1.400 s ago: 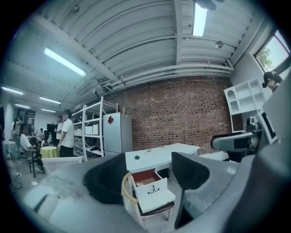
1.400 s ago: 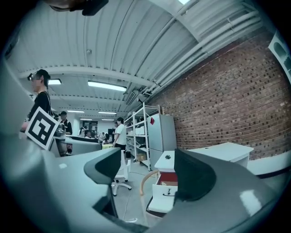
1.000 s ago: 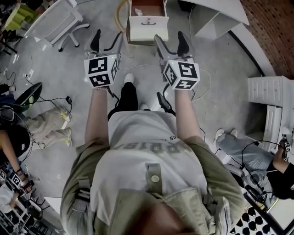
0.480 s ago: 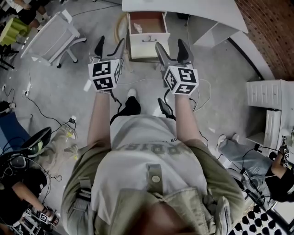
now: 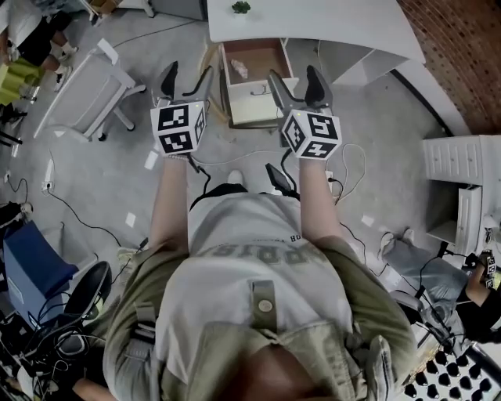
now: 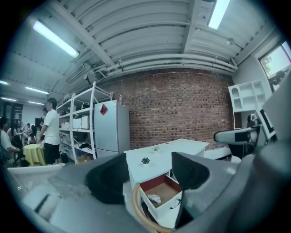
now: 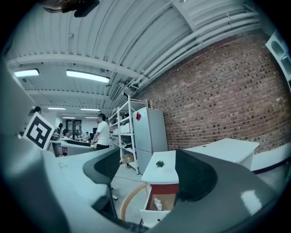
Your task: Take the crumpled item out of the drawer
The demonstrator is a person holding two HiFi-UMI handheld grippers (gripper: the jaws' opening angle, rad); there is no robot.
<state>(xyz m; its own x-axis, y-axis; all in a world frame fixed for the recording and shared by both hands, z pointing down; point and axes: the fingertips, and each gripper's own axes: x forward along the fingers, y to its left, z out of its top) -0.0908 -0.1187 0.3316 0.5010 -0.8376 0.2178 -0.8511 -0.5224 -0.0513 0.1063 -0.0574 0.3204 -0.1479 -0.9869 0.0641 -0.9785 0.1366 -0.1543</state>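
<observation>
white wad (image 5: 239, 69) lies in the open drawer (image 5: 254, 111), toward its 11 o'clock corner, below the desk (image 5: 329, 23). left gripper (image 5: 186, 78) hangs at the drawer's 9 o'clock, right gripper (image 5: 295, 82) at 4 o'clock, both with jaws apart and empty.

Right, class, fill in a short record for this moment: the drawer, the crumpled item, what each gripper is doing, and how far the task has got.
drawer: open, sticking out from under the white desk
crumpled item: white, lying inside the drawer, toward its left side in the head view
left gripper: jaws apart, nothing between them, held in the air short of the drawer
right gripper: jaws apart, nothing between them, also short of the drawer
desk top: small green plant
task status: item not yet taken out
</observation>
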